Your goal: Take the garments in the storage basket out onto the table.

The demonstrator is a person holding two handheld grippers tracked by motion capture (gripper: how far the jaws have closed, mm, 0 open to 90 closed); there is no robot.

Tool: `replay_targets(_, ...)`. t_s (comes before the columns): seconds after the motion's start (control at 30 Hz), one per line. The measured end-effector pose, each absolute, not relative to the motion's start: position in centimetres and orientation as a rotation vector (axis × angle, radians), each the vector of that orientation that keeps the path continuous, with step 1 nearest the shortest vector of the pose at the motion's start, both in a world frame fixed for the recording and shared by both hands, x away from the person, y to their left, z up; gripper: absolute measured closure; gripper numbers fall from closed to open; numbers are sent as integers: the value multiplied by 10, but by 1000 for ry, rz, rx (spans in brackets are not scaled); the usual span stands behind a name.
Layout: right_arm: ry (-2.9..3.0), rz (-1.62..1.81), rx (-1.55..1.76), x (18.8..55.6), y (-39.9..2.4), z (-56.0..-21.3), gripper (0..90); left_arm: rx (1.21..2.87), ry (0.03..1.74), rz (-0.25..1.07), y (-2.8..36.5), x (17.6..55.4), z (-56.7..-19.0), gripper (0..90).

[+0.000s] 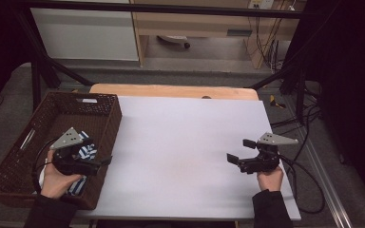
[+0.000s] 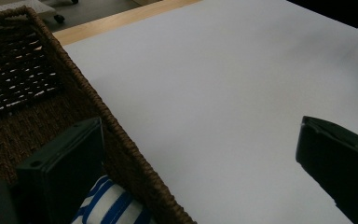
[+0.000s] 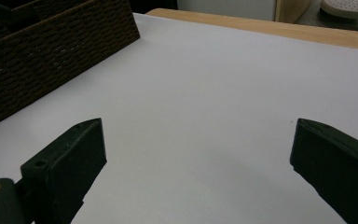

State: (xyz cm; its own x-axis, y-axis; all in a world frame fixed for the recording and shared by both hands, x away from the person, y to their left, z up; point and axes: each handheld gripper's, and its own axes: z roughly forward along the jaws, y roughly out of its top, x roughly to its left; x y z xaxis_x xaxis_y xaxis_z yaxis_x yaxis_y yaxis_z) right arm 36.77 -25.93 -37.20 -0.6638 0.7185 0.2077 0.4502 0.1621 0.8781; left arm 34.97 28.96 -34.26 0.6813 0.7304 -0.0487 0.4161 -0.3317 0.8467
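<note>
**Striped cloth in basket: soft, light load**

The blue-and-white striped cloth [image 1: 86, 153] lies in the wicker basket [image 1: 105, 124] near its right wall, under your left gripper [image 2: 200, 154], jaws wide and empty. Expect limp, yielding fabric; pinch a raised fold. Your right gripper [image 1: 241, 150] hovers over the white table [image 1: 180, 133], jaws wide.

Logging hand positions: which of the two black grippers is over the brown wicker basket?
The left gripper, jaws open above the brown wicker basket holding a blue-and-white striped cloth; the right gripper hangs over the white tabletop.
</note>
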Motion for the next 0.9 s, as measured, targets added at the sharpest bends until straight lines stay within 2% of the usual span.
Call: replay_targets(0.9,2185,1498,1130,367,-257,-373,39,1971,915,428,305,349,-337,10)
